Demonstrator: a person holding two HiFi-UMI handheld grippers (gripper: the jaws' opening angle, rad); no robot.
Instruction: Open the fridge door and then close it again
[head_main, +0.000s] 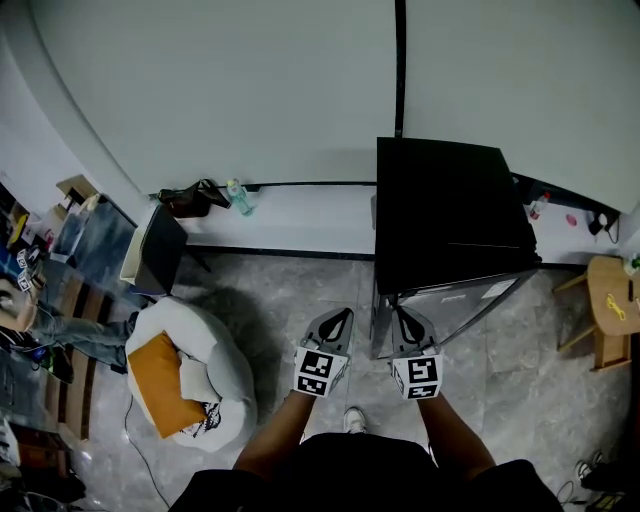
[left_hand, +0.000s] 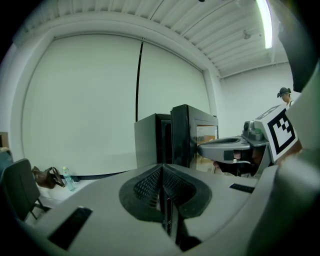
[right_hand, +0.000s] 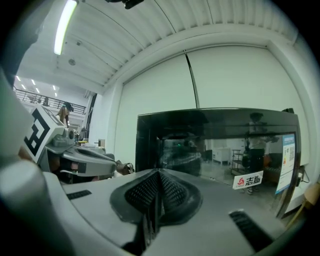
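1. The squat black fridge (head_main: 447, 205) is standing on the grey stone floor (head_main: 300, 300) against a long white ledge (head_main: 290, 220). It is right of centre in the head view and directly ahead of the person.
2. Its reflective glass door (right_hand: 220, 150) is looking ajar. The left edge is sitting out from the cabinet and a dark gap is showing beside it in the left gripper view. The hinge is probably on the right.
3. Progress, as a judgement: opening is appearing at least partly done, and closing is remaining. One moment is not telling whether the door is swinging out or back.
4. The left gripper (head_main: 342, 318) is hovering just beside the door's free edge without touching it. Its jaws are pressing together on nothing.
5. The right gripper (head_main: 401, 320) is pointing at the glass from near by, and no contact is showing. Its jaws are likewise together and empty.
6. Surroundings: a rounded white beanbag (head_main: 215, 350) carrying an orange cushion (head_main: 163, 385) is lying to the left, with a dark chair (head_main: 160, 250) beyond it. A brown bag (head_main: 188, 200) and a clear bottle (head_main: 240, 197) are sitting on the ledge, and a wooden stool (head_main: 608, 310) is standing at far right.
7. Obstructions: nothing is lying between the grippers and the door — the beanbag is sitting well apart from the likely swing.
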